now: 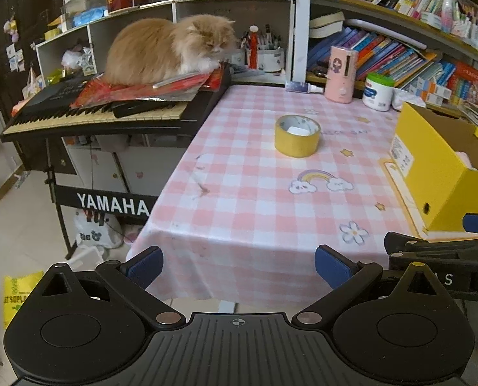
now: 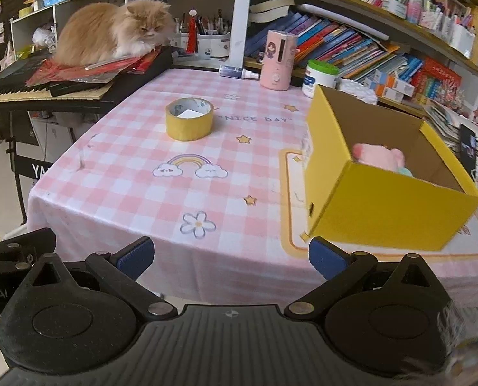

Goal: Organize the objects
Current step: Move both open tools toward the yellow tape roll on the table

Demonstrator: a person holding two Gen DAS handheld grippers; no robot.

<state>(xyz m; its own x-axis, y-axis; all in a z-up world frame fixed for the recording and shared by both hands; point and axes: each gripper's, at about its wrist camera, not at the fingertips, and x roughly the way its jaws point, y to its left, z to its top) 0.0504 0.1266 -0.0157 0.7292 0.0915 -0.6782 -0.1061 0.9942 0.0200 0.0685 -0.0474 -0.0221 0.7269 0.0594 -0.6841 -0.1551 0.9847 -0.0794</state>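
Observation:
A yellow roll of tape stands on the pink checked tablecloth, with a white object inside its ring; it also shows in the right wrist view. An open yellow cardboard box sits at the table's right, with a pink plush toy inside; the box also shows in the left wrist view. My left gripper is open and empty, held off the table's front edge. My right gripper is open and empty, just in front of the box's near corner.
An orange cat lies on red papers on a Yamaha keyboard left of the table. A pink dispenser, a green-lidded jar and a small spray bottle stand at the table's back. Bookshelves fill the right.

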